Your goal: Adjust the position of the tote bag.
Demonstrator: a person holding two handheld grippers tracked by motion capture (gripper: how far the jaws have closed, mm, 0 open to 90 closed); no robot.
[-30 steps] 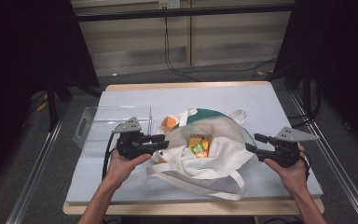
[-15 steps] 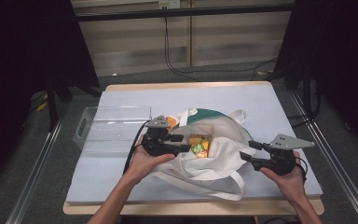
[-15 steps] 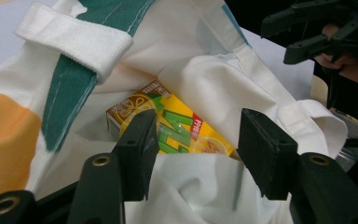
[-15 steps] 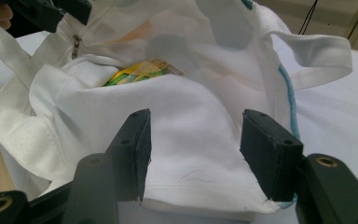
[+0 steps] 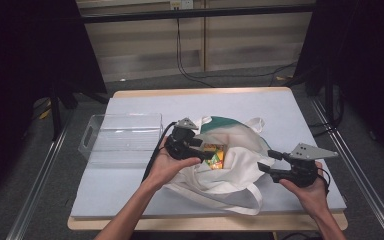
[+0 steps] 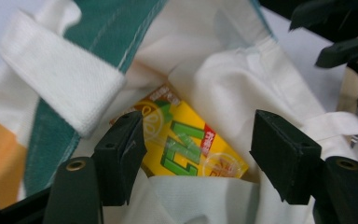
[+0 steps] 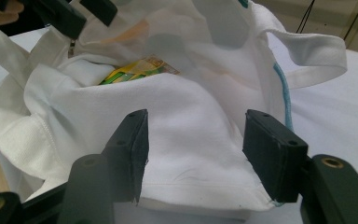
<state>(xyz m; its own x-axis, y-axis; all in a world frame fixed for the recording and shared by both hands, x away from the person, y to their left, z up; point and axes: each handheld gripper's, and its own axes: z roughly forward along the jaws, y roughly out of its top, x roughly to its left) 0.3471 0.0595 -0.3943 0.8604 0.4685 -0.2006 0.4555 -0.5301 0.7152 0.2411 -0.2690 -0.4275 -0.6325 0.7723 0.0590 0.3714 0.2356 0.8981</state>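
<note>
A white tote bag point(image 5: 230, 172) with a green panel lies open in the middle of the table. A yellow and green snack packet point(image 5: 217, 156) sits in its mouth, also seen in the left gripper view point(image 6: 186, 144). My left gripper point(image 5: 205, 149) hovers over the bag's mouth; its jaws have just been opening and stand apart, with the packet beyond the gap point(image 6: 198, 154) and untouched. My right gripper point(image 5: 266, 161) is at the bag's right side. Its jaws have also just been opening and straddle a fold of bag cloth point(image 7: 182, 116) without pressing it.
An empty clear plastic bin point(image 5: 125, 132) stands left of the bag. The bag's handles point(image 5: 240, 197) trail toward the front edge of the grey table point(image 5: 280, 110). Dark floor and metal rails flank both sides.
My left gripper has moved right, from beside the clear bin to over the bag's mouth, and its jaws have spread. The right gripper has stayed at the bag's right side.
</note>
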